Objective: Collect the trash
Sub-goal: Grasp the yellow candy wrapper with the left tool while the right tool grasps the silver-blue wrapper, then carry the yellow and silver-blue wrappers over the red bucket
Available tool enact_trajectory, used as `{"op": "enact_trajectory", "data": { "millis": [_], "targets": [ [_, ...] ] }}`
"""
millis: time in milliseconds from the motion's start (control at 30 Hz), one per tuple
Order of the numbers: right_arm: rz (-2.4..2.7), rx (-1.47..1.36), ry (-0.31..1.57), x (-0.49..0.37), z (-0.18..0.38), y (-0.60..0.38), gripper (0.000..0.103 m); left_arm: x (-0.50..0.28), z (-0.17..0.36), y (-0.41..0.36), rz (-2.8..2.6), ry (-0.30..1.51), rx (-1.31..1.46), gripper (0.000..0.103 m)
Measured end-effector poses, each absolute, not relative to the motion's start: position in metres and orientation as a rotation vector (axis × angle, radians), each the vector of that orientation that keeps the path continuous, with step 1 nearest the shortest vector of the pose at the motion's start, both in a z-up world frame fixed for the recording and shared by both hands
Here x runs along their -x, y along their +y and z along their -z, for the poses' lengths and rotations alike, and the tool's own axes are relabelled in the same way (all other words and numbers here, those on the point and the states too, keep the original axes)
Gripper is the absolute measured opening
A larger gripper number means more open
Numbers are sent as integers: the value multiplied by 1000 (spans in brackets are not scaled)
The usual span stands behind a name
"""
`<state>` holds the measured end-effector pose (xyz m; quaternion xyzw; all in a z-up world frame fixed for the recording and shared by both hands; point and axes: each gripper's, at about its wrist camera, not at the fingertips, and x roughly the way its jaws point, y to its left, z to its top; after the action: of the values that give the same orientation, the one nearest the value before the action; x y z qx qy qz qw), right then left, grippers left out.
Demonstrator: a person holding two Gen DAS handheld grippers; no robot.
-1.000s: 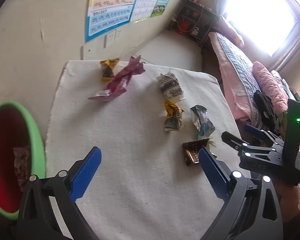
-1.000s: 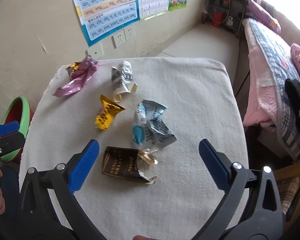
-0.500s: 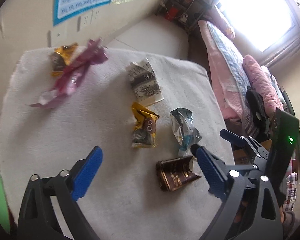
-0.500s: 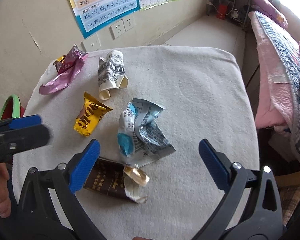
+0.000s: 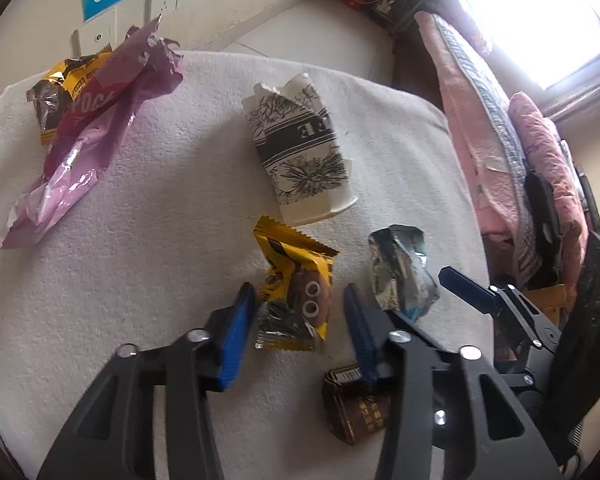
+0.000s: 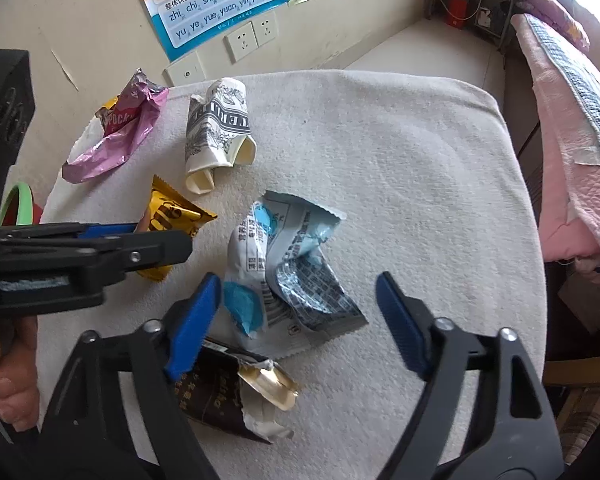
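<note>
Trash lies on a white towel-covered table (image 5: 140, 240). My left gripper (image 5: 298, 320) is low over a yellow snack wrapper (image 5: 296, 272); its jaws are closing with the wrapper between them, and a small gap still shows on the right side. My right gripper (image 6: 296, 316) straddles a crumpled silver-blue wrapper (image 6: 284, 264); its jaws are closing too, the right pad still clear of the foil. A brown wrapper (image 6: 220, 396) lies just under the right gripper's left finger. Farther back are a crushed paper cup (image 5: 300, 148) and a pink wrapper (image 5: 92, 120).
A second yellow wrapper (image 5: 56, 88) peeks from under the pink one. A green-rimmed bin (image 6: 18, 204) stands off the table's left edge. A bed with pink bedding (image 6: 572, 128) runs along the right. A wall with sockets and a poster is behind the table.
Both grippers have sunk toward the table and their jaws have narrowed. The left one moved right, over the yellow wrapper, and the green bin left its view. The right one closed in around the silver-blue wrapper.
</note>
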<state>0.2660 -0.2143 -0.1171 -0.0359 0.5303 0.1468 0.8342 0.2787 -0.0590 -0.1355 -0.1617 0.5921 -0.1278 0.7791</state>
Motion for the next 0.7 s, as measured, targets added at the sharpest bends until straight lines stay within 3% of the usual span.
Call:
{"op": "enact_trajectory", "data": {
  "millis": [200,333,700],
  "targets": [
    [-316,62,1128,-267,115,-214,45,-276,132,-57,285,1272,359,16],
    [-305,57,1123,-266,112,-216,38,-267,125,-47,270,1257,362,13],
    [-286,38,1046,-258,76,-228,37,-233,97,-29,253,1201,342,11]
  ]
}}
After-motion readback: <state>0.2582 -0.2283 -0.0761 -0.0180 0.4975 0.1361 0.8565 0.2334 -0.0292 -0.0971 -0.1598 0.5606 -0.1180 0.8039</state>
